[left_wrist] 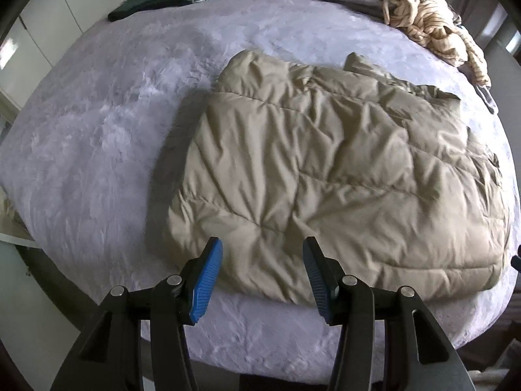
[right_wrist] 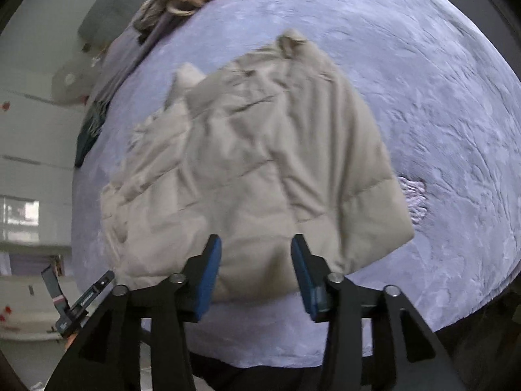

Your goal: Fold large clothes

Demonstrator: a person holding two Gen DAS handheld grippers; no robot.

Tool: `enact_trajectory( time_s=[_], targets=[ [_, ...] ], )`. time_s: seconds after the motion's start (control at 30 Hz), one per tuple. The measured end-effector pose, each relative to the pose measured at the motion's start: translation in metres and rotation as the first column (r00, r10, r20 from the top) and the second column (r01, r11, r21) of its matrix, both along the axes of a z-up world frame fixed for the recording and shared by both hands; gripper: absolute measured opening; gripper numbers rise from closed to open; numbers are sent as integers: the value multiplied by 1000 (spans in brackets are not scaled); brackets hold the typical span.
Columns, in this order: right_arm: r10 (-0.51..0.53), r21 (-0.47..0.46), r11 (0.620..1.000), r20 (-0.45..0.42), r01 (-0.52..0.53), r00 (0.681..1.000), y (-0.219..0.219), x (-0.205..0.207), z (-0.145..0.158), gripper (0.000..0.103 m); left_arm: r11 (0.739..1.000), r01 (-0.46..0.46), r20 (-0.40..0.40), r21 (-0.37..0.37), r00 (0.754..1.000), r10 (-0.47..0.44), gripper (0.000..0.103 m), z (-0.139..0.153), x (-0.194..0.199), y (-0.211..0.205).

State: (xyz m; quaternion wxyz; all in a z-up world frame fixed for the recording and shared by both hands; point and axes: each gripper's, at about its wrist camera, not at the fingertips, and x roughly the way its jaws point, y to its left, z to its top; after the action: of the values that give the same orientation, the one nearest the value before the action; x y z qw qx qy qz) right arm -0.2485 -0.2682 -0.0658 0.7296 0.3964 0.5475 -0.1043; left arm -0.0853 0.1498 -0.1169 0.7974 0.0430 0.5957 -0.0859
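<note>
The beige padded jacket (left_wrist: 325, 176) lay flat on the bed, folded to a thick, wrinkled block, on top of the pale lilac fleece blanket (left_wrist: 97, 137). Its quilted seams ran across it and a small part of it stood up at the far edge. My left jaws (left_wrist: 263, 277) hung above the near edge of the jacket, apart, and nothing was between the blue pads (left_wrist: 206, 280); the pads did not touch the fabric. My right jaws (right_wrist: 257, 273) were also above the near edge of the jacket, seen from its other side, and they stood apart with nothing held. This view was a little blurred.

Beyond the jacket, at the far edge of the bed, lay a heap of cream and brown clothes (left_wrist: 433, 29). Also beyond the jacket, to the far left, was a dark green folded garment (left_wrist: 153, 3). Around the jacket the blanket was bare on every side. White cupboards (left_wrist: 35, 36) stood past the bed on the left.
</note>
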Motion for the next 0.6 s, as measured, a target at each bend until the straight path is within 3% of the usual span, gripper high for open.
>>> enact_trajectory(
  time_s=[0.1,0.17,0.2,0.47,0.6],
  targets=[
    [41,-4,999,6,-41,999,18,11,4,57,1000,0,7,0,1000,0,54,7,-11,-3],
    [63,2,998,9,-63,998,21,9,5,61,1000,-5,15,7,1000,5,94,10,-17,-3],
    [71,6,997,10,-71,997,25,7,5,62,1000,-11,35,11,999,11,98,14,-23,-3],
    [83,34,996,-3,-83,997,38,-7,1,63,998,11,43,64,999,-14,98,23,-39,-3],
    [83,26,996,-9,-83,996,44,-5,2,69,997,35,48,68,998,-38,98,26,-37,-4]
  ],
)
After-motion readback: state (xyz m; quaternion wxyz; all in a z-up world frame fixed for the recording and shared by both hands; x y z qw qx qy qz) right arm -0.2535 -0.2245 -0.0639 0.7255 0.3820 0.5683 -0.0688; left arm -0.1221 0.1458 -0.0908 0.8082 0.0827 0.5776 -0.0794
